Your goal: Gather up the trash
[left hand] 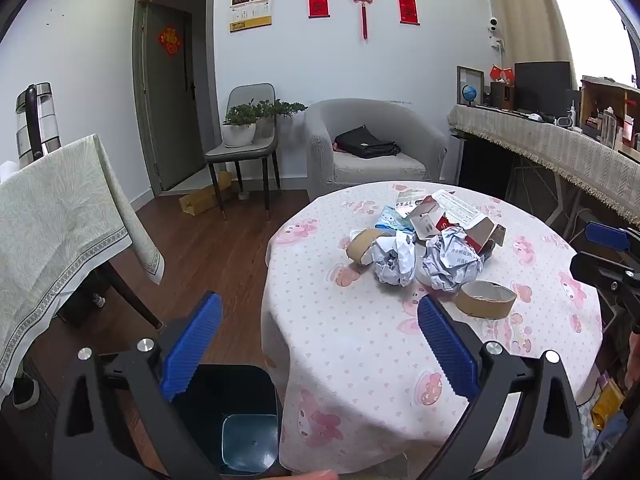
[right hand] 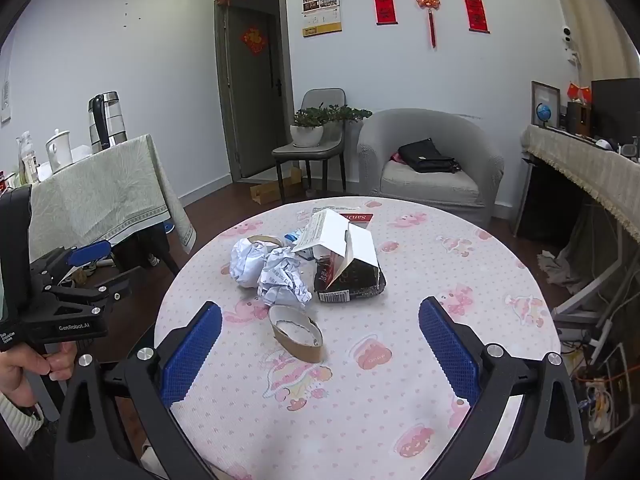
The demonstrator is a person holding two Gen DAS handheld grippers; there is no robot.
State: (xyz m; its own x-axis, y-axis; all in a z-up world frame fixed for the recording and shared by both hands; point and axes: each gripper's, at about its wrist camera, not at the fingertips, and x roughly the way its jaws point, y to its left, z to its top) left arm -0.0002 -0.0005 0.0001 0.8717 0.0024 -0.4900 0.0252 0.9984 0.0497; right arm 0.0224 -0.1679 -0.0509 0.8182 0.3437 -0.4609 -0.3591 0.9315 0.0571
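Note:
A pile of trash lies on the round table [right hand: 400, 420] with a pink-print cloth: two crumpled paper balls [right hand: 280, 280] [left hand: 448, 264], a flattened cardboard tape ring [right hand: 298, 334] [left hand: 484, 298], another cardboard ring [left hand: 364, 246], an opened white and red carton [right hand: 344, 248] [left hand: 452, 216] and a dark wrapper [right hand: 352, 284]. My right gripper [right hand: 320, 324] is open and empty, above the table's near side, with the tape ring between its fingers in view. My left gripper [left hand: 320, 324] is open and empty at the table's left edge, above a dark bin [left hand: 240, 416] on the floor.
A side table [right hand: 100, 196] with a green cloth, kettle and cups stands to the left. A chair with a potted plant [right hand: 308, 132] and a grey armchair [right hand: 432, 160] stand at the back. A cloth-covered desk [right hand: 580, 160] runs along the right, with cables beneath.

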